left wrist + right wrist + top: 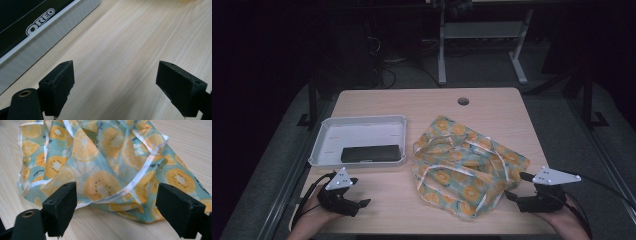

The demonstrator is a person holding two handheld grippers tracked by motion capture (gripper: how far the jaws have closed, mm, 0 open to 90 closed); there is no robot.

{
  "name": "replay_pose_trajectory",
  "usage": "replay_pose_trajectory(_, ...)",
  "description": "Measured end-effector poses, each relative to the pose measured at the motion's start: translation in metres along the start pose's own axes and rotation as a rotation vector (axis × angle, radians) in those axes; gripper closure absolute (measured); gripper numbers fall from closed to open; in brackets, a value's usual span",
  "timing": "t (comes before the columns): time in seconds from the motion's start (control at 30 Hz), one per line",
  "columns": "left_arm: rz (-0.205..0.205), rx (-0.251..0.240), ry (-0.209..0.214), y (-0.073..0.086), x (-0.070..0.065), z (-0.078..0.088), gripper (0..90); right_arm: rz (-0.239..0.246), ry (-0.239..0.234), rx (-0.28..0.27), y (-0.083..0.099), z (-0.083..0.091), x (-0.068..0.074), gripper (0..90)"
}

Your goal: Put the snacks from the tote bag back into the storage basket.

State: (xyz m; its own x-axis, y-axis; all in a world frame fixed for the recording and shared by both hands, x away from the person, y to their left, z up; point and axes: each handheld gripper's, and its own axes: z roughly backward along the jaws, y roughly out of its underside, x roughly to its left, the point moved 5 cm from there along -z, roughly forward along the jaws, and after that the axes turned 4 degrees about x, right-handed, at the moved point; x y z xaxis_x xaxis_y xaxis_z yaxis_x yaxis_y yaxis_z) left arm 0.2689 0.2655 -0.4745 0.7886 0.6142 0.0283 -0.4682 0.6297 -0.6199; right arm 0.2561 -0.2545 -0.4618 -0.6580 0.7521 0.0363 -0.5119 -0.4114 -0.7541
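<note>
A crumpled bag (pixel 467 162) printed with orange slices on pale teal, with white handles, lies right of the table's middle; it also spreads across the right gripper view (pixel 105 167). A white tray (pixel 328 129) at the left holds a black Oreo box (pixel 370 153), whose logo (pixel 40 22) shows beside the tray wall (pixel 47 42). My left gripper (pixel 354 199) rests open near the front left edge, just in front of the tray, over bare wood (pixel 115 85). My right gripper (pixel 514 195) stands open at the bag's near right edge, jaws wide apart in front of the fabric (pixel 116 207).
The wooden table (pixel 402 102) has a round cable hole (pixel 463 101) at the back. Beyond it stand the white legs of another desk (pixel 442 55) on a dark floor with cables. Bare wood lies between tray and bag.
</note>
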Motion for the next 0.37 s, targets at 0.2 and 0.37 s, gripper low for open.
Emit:
replay_pose_trajectory(0.2, 0.01, -0.002, 0.0, 0.0015, 0.0023, -0.0004, 15.0, 0.001, 0.012, 0.006, 0.0028, 0.0016, -0.0025, 16.7)
replay_pose_trajectory(0.37, 0.012, 0.001, 0.002, 0.0005, 0.0041, -0.0019, 15.0, -0.006, 0.015, 0.005, 0.0038, 0.0025, -0.0032, 16.7)
